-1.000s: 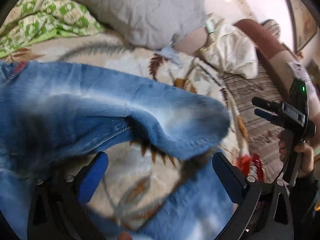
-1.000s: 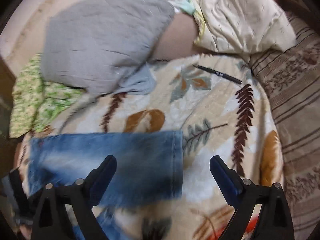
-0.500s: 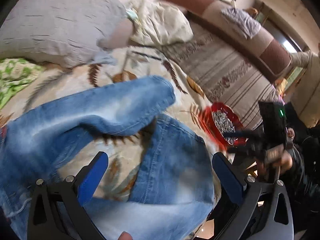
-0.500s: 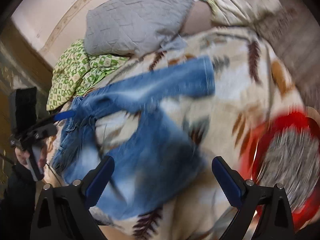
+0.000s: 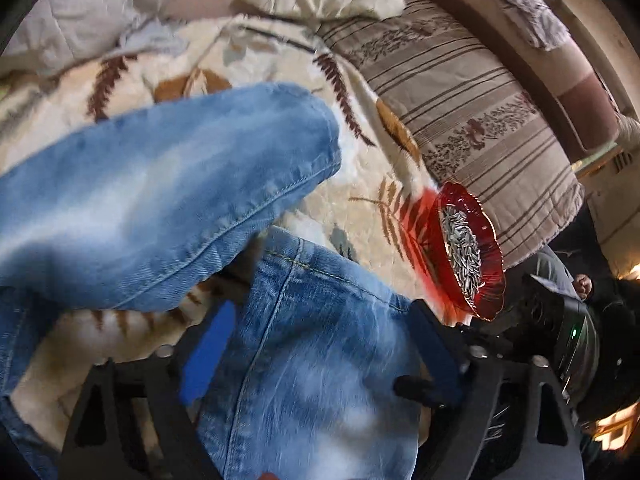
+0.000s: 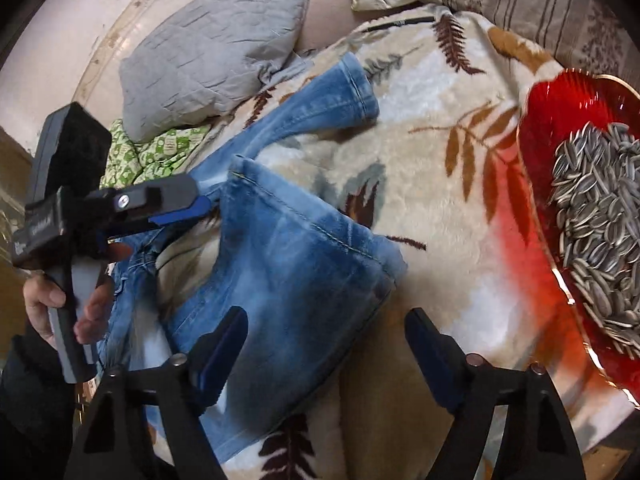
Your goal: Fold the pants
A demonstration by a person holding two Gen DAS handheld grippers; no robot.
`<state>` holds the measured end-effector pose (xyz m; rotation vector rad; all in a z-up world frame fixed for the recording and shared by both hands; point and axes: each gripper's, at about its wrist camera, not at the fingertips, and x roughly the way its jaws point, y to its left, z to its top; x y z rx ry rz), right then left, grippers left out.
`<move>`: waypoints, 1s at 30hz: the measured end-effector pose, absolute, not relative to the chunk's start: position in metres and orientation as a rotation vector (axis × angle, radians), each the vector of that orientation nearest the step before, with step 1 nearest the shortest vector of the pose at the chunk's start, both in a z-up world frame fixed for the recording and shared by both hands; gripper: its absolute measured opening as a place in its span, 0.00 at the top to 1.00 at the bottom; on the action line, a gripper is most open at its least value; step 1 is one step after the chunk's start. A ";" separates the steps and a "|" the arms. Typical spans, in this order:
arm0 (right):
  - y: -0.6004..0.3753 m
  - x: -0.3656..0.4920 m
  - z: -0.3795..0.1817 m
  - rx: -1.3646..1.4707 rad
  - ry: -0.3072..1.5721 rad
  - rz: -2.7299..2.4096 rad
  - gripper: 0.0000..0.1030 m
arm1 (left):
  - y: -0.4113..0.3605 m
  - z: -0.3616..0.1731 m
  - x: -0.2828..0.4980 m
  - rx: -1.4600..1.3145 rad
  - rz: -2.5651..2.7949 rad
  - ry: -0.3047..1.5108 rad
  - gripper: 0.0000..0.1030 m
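A leaf-print blanket (image 6: 432,216) covered the bed, and the blue pants (image 6: 280,264) lay on it, legs spread apart toward the far side. A red dish (image 6: 560,136) of seeds sat right. The left gripper (image 5: 320,364) and the right gripper (image 6: 326,356) gaped wide over the near leg.

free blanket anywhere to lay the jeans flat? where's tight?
Bare blanket shows between the two pant-leg hems and the red seed dish. A smaller strip runs between the upper hem and the striped cover. Tight spots: the dish edge, the grey pillow and green cloth by the waistband side, and around the left tool.
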<state>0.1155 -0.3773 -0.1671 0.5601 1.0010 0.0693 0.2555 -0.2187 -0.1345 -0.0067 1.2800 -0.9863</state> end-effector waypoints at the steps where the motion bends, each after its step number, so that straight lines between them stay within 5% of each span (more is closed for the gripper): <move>1: -0.377 0.117 -0.169 0.556 1.000 0.063 0.25 | -0.220 -0.137 0.256 -0.003 -0.980 1.282 0.23; 4: -0.377 0.119 -0.170 0.551 0.973 0.053 0.45 | -0.225 -0.144 0.258 0.010 -0.950 1.278 0.42; 6: -0.377 0.122 -0.171 0.554 0.966 0.055 0.69 | -0.226 -0.147 0.258 0.048 -0.922 1.270 0.77; 8: -0.375 0.122 -0.171 0.557 0.953 0.061 0.88 | -0.225 -0.146 0.256 0.079 -0.922 1.252 0.92; 20: -0.368 0.056 -0.071 0.447 0.651 -0.140 0.91 | -0.276 -0.066 0.201 0.117 -1.162 0.998 0.96; 30: -0.411 0.037 -0.093 0.600 0.685 -0.324 0.90 | -0.350 -0.102 0.189 0.054 -1.191 1.074 0.96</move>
